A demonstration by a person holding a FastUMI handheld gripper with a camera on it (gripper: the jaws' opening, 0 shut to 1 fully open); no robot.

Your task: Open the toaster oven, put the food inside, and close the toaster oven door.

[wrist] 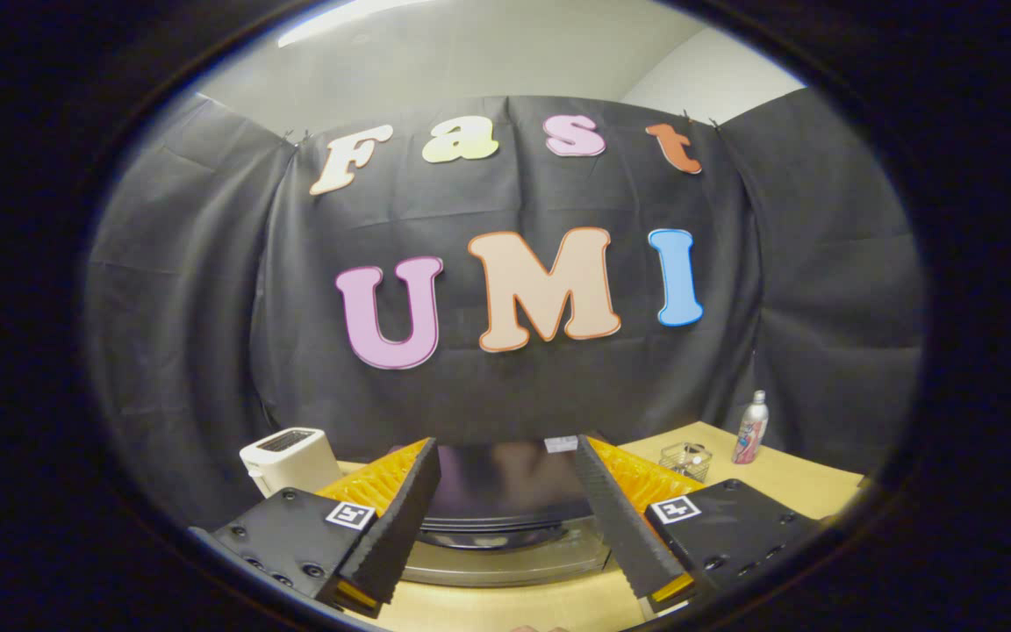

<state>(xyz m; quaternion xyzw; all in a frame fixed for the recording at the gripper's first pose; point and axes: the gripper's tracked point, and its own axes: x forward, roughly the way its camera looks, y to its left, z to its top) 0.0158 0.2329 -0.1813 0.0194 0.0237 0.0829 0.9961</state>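
the gripper (pixel 505 513) hangs low over a tan table (pixel 786 483), its two fingers (pixel 400 518) spread wide and holding nothing. each finger slopes outward toward its base, and each base carries a small square marker.

the oven (pixel 505 527) stands right in the gap between the fingers, close ahead of them. its dark glossy upper part fills the space between the two inner finger faces, with dim reflections across it. below that runs a curved silvery band, and below the band lies a strip of bare tabletop. whether the oven door is open or shut cannot be told from here. neither finger clearly touches the oven; they flank it on both sides.

a white toaster (pixel 290 458) sits on the table beside the left finger, slots on top. past the right finger stands a small wire basket (pixel 686 459) with something small in it, too tiny to make out. further right of the basket a slim bottle (pixel 750 428) stands upright, with a silver top and a pinkish body.

black cloth (pixel 821 281) hangs behind the table as a wall, creased and pinned at the top. above it shows a pale ceiling (pixel 488 53) with a bright strip of light.
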